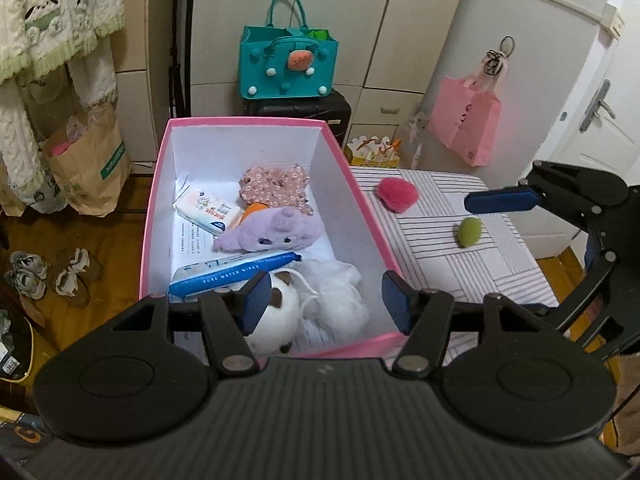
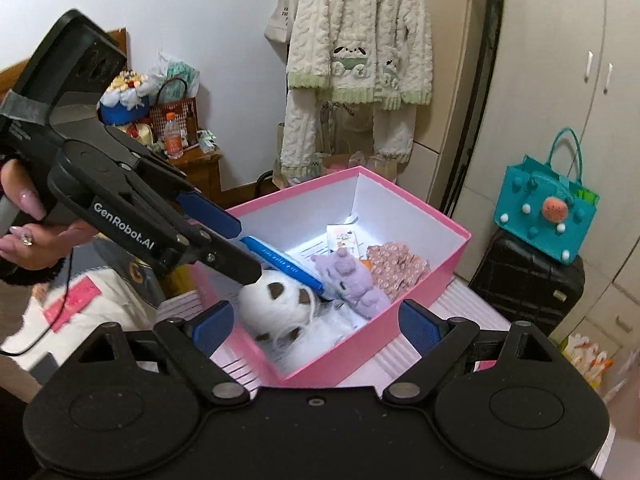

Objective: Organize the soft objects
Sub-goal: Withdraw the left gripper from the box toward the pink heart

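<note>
Left wrist view: the left gripper [image 1: 322, 300] is nearest the lens, jaws spread wide and holding nothing, above the near end of the pink box [image 1: 156, 200]. Directly beyond the fingertips lie a white plush with brown patches [image 1: 280, 312] and a white fluffy item [image 1: 340, 296]. Farther in are a blue wipes pack [image 1: 236, 272], a purple plush [image 1: 272, 232], a tissue pack [image 1: 208, 210] and a floral fabric item [image 1: 276, 184]. On the striped bench [image 1: 480, 272], beside the box toward the far edge, sit a red pompom [image 1: 396, 194] and a green ball [image 1: 470, 232]. The right gripper [image 1: 502, 200] is seen side-on; its opening cannot be judged here.

Right wrist view: the right gripper [image 2: 316, 326] is wide open and empty, before the box's near corner.
</note>
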Action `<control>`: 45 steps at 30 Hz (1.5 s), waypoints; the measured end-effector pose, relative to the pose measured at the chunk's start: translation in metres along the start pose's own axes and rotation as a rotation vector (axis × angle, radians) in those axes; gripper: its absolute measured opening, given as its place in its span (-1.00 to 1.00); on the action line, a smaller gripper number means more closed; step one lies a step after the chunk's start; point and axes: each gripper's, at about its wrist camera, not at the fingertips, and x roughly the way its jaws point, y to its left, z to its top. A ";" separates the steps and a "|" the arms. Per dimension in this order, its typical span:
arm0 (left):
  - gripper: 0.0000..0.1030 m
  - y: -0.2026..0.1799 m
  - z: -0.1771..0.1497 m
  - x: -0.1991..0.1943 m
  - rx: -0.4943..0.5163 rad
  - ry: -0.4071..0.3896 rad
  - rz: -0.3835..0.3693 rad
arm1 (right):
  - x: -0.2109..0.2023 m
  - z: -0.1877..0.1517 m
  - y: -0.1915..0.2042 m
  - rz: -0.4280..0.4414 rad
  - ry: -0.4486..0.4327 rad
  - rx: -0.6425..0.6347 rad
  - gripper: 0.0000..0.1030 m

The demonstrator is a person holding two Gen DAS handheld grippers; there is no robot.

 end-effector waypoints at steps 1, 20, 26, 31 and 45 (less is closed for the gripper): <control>0.18 -0.003 -0.001 -0.004 0.005 0.000 0.000 | -0.005 -0.002 0.000 0.010 0.000 0.017 0.78; 0.25 -0.064 -0.021 -0.046 0.084 -0.033 -0.129 | -0.077 -0.064 -0.013 0.016 -0.033 0.226 0.79; 0.31 -0.094 -0.017 -0.023 0.131 -0.014 -0.157 | -0.094 -0.095 -0.029 -0.057 -0.070 0.260 0.79; 0.38 -0.123 -0.011 0.010 0.172 -0.003 -0.170 | -0.094 -0.124 -0.049 -0.184 -0.124 0.287 0.79; 0.67 -0.177 0.009 0.109 0.212 -0.061 -0.057 | -0.037 -0.175 -0.147 -0.311 -0.075 0.449 0.68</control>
